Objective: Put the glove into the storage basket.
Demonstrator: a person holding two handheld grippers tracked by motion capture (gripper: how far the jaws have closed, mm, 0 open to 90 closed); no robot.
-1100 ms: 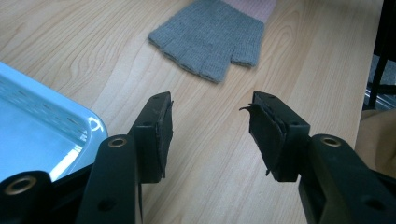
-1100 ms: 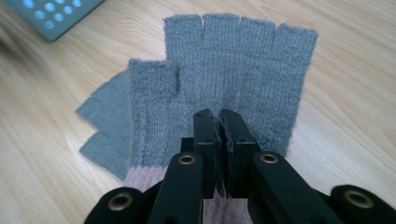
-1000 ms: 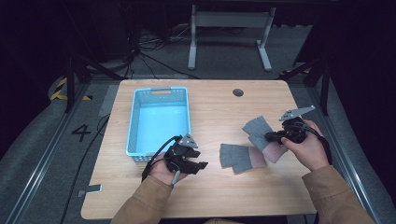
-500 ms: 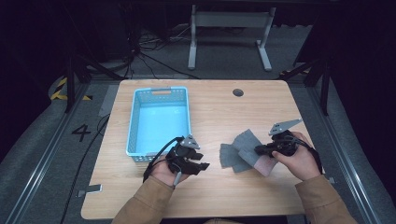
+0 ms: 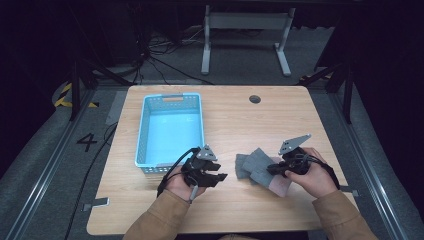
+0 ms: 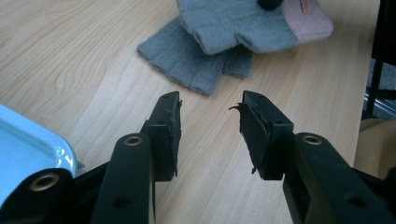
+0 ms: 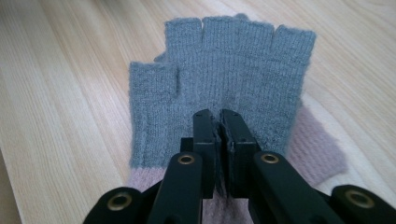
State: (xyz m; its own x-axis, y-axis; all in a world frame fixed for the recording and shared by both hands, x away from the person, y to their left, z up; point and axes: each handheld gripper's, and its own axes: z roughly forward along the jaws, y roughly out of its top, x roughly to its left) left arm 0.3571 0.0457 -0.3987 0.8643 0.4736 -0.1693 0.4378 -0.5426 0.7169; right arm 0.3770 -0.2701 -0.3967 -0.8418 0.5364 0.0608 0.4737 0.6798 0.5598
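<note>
On table, right gripper pinching glove

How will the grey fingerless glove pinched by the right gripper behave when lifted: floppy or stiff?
Probably floppy: the glove is thin knit, lying flat on the table. Likely light, and the right gripper, shut on it, should hardly slip.

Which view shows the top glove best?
The right gripper view: the top glove spreads out with its cut-off fingers, thumb and pink cuff clear, the right tool shut on it. The left gripper view catches part of it at the frame's top. The high view shows it small.
</note>
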